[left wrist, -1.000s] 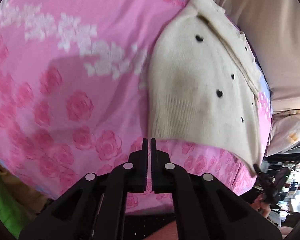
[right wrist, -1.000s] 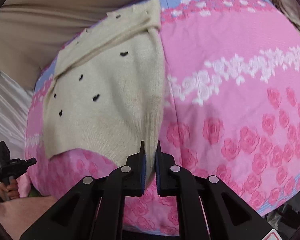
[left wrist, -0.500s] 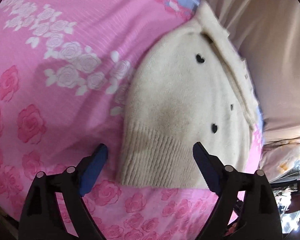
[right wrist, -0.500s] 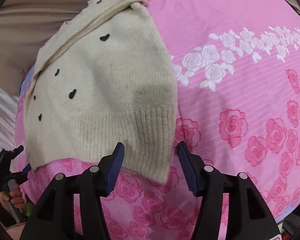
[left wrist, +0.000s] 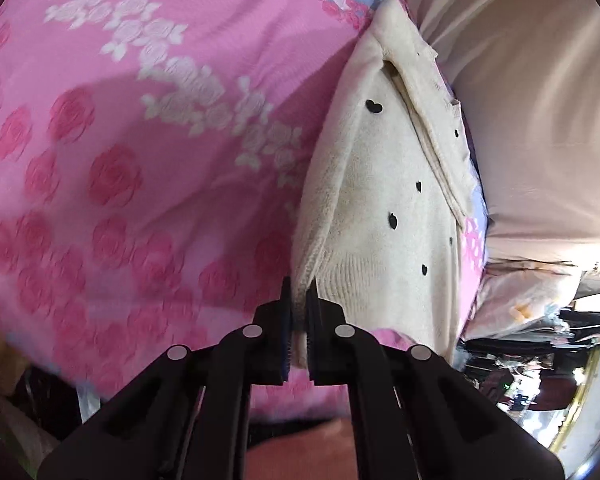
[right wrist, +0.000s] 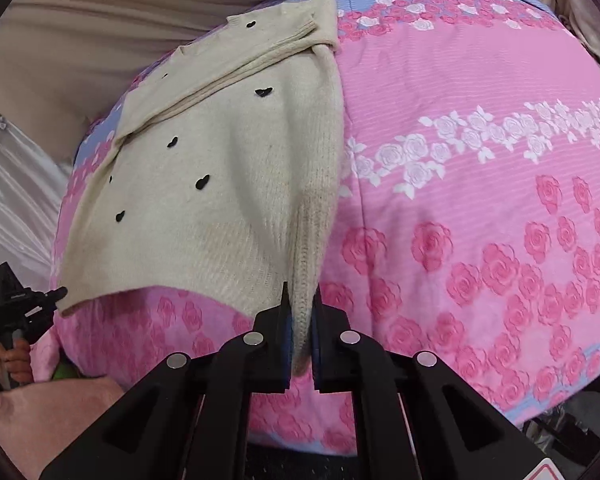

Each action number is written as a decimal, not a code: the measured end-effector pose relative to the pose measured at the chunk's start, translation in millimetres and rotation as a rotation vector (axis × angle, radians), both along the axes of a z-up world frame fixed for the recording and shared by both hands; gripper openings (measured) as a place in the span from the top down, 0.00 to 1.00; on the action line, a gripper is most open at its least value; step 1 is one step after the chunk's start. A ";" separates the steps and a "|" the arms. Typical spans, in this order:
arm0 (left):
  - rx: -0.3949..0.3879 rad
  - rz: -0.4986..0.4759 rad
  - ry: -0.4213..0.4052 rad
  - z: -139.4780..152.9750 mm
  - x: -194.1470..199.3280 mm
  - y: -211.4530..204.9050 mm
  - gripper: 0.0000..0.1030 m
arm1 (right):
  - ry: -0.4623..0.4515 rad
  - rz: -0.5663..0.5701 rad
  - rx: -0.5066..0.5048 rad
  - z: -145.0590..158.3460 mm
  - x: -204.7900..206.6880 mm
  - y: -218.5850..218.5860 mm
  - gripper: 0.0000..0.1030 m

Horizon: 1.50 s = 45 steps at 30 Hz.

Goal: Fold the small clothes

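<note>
The cream sweater (left wrist: 384,216), knitted and dotted with small black hearts, lay on a pink bedspread (left wrist: 148,148) printed with roses. In the left wrist view the bedspread filled the left and centre of the frame, with a band of white roses running from upper left toward the middle. The sweater stretched from the upper centre down to the lower centre, its ribbed hem corner drawn toward the camera. The left tool (left wrist: 298,312), at lower centre, was closed on that hem corner, the knit pinched between its pads. Beige fabric (left wrist: 540,100) covered the upper right of this view.

In the right wrist view a hand (right wrist: 10,360) held the other tool's black handle at the lower left edge. The sweater (right wrist: 204,184) occupied the left and centre, its sleeve folded across the top. The right tool (right wrist: 300,316), at lower centre, was closing on the other ribbed hem corner, which sat gripped between its pads. The bedspread (right wrist: 480,200) spread across the right side of the frame.
</note>
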<state>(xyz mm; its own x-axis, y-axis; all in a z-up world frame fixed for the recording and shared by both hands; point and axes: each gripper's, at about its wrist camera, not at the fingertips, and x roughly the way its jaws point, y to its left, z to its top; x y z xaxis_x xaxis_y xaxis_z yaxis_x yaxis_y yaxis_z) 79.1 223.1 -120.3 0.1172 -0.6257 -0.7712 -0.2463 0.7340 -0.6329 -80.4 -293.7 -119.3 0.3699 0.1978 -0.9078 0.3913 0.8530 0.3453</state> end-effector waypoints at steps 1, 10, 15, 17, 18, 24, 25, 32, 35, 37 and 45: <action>0.006 -0.009 0.013 3.1 -4.6 4.4 0.96 | 0.017 0.029 0.003 0.5 -6.8 2.9 0.94; -0.043 0.050 0.070 56.8 -26.5 22.6 0.96 | -0.187 0.094 0.192 51.8 -38.5 -14.6 0.94; -0.046 0.018 -0.134 110.8 33.6 4.8 0.96 | -0.379 -0.036 0.134 106.3 23.5 -54.3 0.94; -0.046 0.019 -0.196 121.8 61.5 -6.6 0.96 | -0.409 -0.091 0.117 113.2 54.9 -64.6 0.94; -0.039 0.020 -0.226 126.6 74.7 -14.4 0.96 | -0.418 -0.112 0.117 115.0 72.5 -71.2 0.94; 0.056 0.025 -0.327 126.5 168.3 -48.1 0.96 | -0.421 -0.149 0.062 106.4 163.3 -94.4 0.94; 0.062 0.036 -0.327 121.2 183.4 -53.6 0.96 | -0.410 -0.159 0.060 100.7 180.8 -98.3 0.94; 0.154 0.039 -0.310 79.6 281.2 -101.6 0.96 | -0.336 -0.236 0.063 46.2 272.9 -124.5 0.94; 0.202 0.025 -0.296 55.3 315.3 -118.9 0.96 | -0.303 -0.296 0.077 16.8 298.8 -138.7 0.93; 0.237 0.011 -0.289 37.2 333.1 -129.5 0.96 | -0.276 -0.330 0.085 -3.6 312.4 -144.4 0.93; 0.207 0.064 -0.265 -18.8 365.0 -130.7 0.89 | -0.249 -0.359 0.096 -29.9 325.5 -147.8 0.84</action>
